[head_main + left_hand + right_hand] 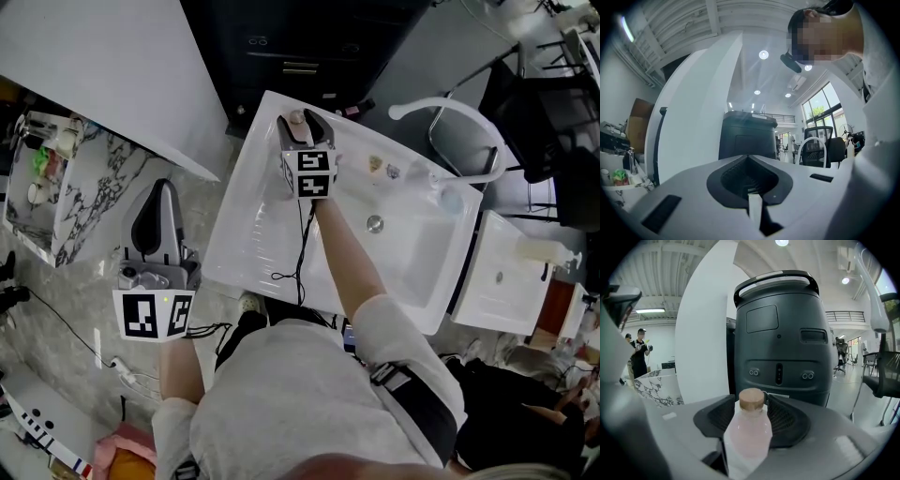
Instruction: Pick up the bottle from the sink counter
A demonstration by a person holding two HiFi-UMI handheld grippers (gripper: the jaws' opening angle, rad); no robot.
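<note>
A small clear bottle [297, 119] of pale pink liquid with a tan cap stands upright on the far left corner of the white sink counter [246, 216]. My right gripper [306, 129] reaches over it with its jaws spread wide, one on each side. In the right gripper view the bottle [747, 437] fills the gap between the dark pads [787, 420], and I see no pad pressing on it. My left gripper [161, 197] hangs low at the left, away from the counter, its jaws together and nothing in them [750, 180].
The sink basin [394, 248] with its drain lies right of the bottle, and a white curved faucet [450, 108] arches at the far right. A tall black machine [780, 333] stands just behind the counter. A white panel [103, 66] and a marble shelf [84, 197] are at the left.
</note>
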